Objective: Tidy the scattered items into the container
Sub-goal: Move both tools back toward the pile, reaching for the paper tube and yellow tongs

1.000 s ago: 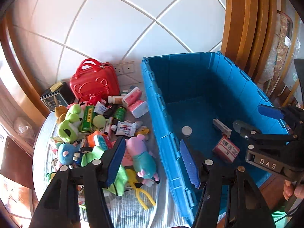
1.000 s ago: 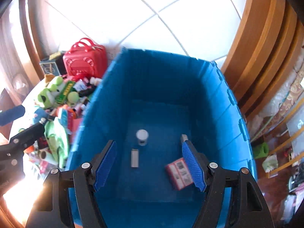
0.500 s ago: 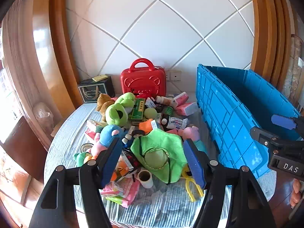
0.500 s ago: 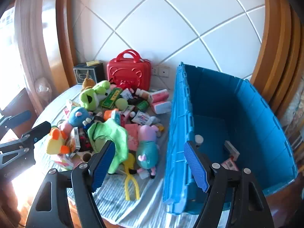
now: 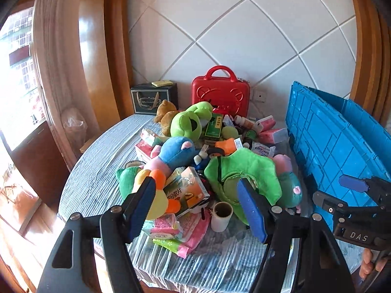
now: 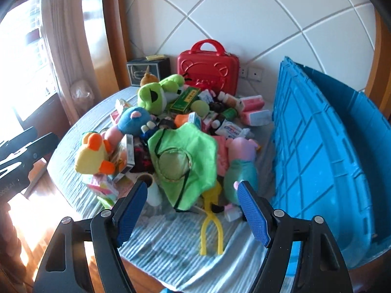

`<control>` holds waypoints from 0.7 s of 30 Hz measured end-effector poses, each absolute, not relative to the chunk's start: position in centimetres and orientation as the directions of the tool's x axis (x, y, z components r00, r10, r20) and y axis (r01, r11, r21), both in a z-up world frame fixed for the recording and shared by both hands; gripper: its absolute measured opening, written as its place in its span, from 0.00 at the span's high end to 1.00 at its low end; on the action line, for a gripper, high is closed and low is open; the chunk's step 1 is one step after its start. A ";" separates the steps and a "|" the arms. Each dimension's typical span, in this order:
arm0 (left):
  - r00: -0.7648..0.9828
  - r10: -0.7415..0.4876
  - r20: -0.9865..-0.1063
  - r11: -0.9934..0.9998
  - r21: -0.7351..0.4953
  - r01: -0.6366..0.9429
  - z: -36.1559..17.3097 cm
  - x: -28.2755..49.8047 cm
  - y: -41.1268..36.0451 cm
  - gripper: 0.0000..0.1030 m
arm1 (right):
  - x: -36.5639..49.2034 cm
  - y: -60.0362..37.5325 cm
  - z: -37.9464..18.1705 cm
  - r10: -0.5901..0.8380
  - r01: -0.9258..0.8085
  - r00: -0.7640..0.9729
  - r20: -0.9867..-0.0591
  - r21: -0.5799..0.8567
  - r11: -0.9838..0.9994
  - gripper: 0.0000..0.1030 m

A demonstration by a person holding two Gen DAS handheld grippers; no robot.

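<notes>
Crowded pile centre, clear cloth at near edge & left side.

Blue crate (image 6: 325, 151) wall stands tall along the pile's right, blocking sideways passage there; pig plush (image 6: 240, 163) lies just beside it, gap narrow. Green cloth (image 6: 185, 161) drapes over the pile's middle, covering things under it. Paper tube (image 5: 221, 216) and yellow tongs (image 6: 211, 229) sit at the near fringe w/ bare striped tablecloth (image 6: 161, 239) around. Red case (image 5: 221, 95) and dark box (image 5: 154, 99) close off the back by the wall. Above the heap: open air.

Left hand-held gripper (image 5: 196, 196) and right (image 6: 193, 199), jaws apart, seemingly empty.
</notes>
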State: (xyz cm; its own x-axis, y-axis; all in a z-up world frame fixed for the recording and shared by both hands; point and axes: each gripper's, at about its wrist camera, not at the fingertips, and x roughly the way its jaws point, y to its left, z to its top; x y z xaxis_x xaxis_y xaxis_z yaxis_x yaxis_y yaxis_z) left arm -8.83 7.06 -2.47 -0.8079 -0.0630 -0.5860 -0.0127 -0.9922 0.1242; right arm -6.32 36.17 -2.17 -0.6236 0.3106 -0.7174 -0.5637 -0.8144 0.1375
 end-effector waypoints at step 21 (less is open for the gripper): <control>-0.580 -0.048 -0.813 -0.992 0.104 -0.065 -20.9 -16.8 10.2 0.34 | -9.1 41.2 -17.7 0.115 -0.595 -0.495 -0.861 0.240 -0.767 0.45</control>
